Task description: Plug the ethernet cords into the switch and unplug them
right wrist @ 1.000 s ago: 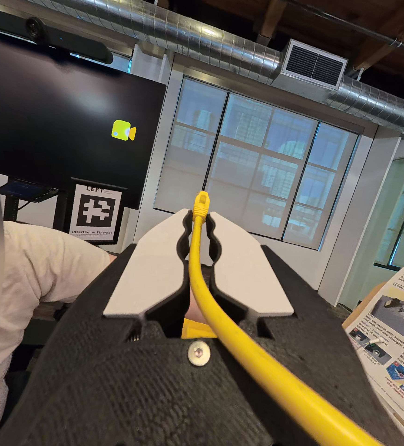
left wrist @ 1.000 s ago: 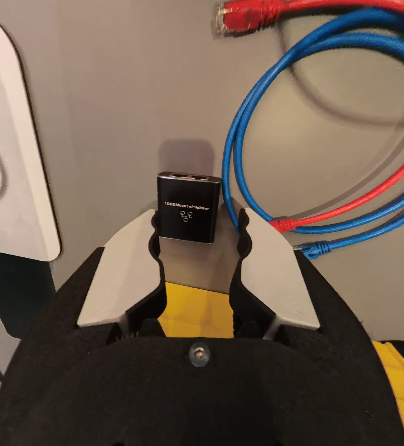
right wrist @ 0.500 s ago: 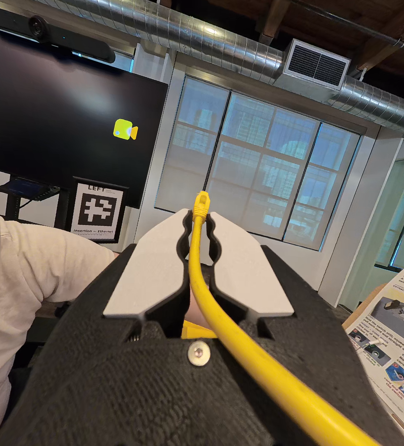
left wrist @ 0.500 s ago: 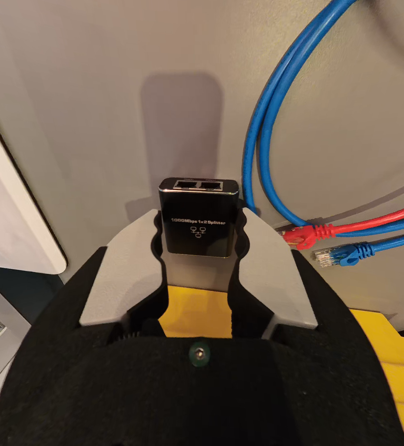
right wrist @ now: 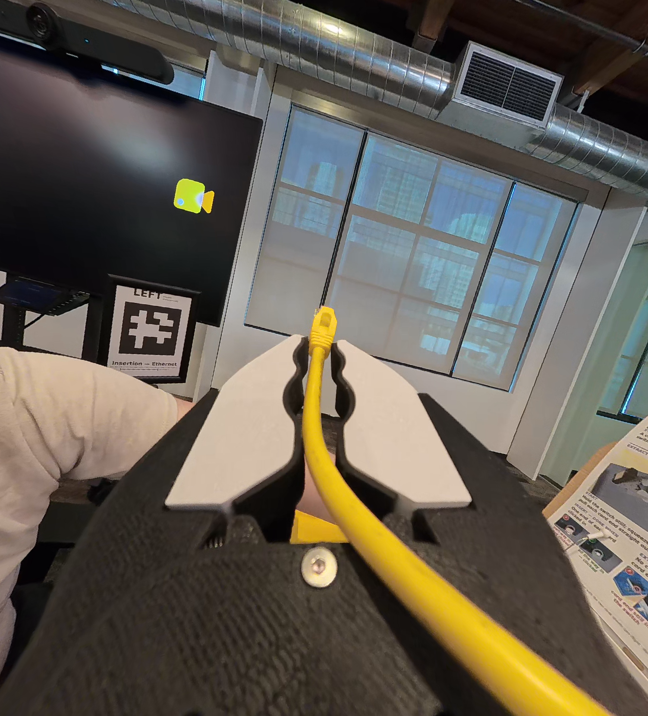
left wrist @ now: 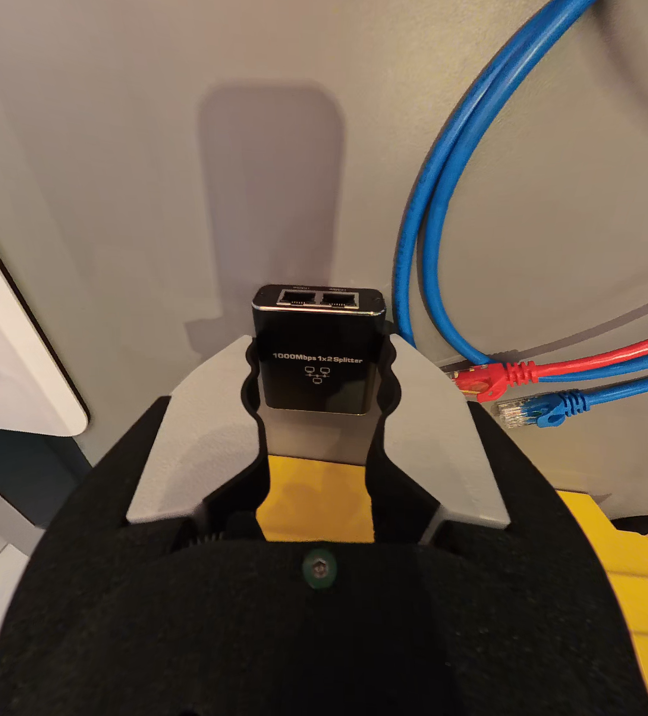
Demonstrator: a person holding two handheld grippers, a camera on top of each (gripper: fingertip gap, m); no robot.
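Left gripper (left wrist: pixel 317 350) has its jaws around the small black switch (left wrist: pixel 317 350), both fingers apparently pressing its sides, though contact on the left edge is hard to confirm. Switch stands with its two empty ports (left wrist: pixel 317 298) facing up and away, over a grey table (left wrist: pixel 159 155). Just right of it lie a red cord plug (left wrist: pixel 479 381) and a blue cord plug (left wrist: pixel 527 410), both loose on the table, the blue cord (left wrist: pixel 431 232) looping up beyond. Right gripper (right wrist: pixel 320 348) is raised toward the room, jaws closed on a yellow cord (right wrist: pixel 316 407) just behind its plug (right wrist: pixel 323 323), which sticks out past the fingertips. The cord trails back over the gripper body toward lower right. A dark screen (right wrist: pixel 82 174), window (right wrist: pixel 411 252) and a person's sleeve (right wrist: pixel 43 426) sit behind.
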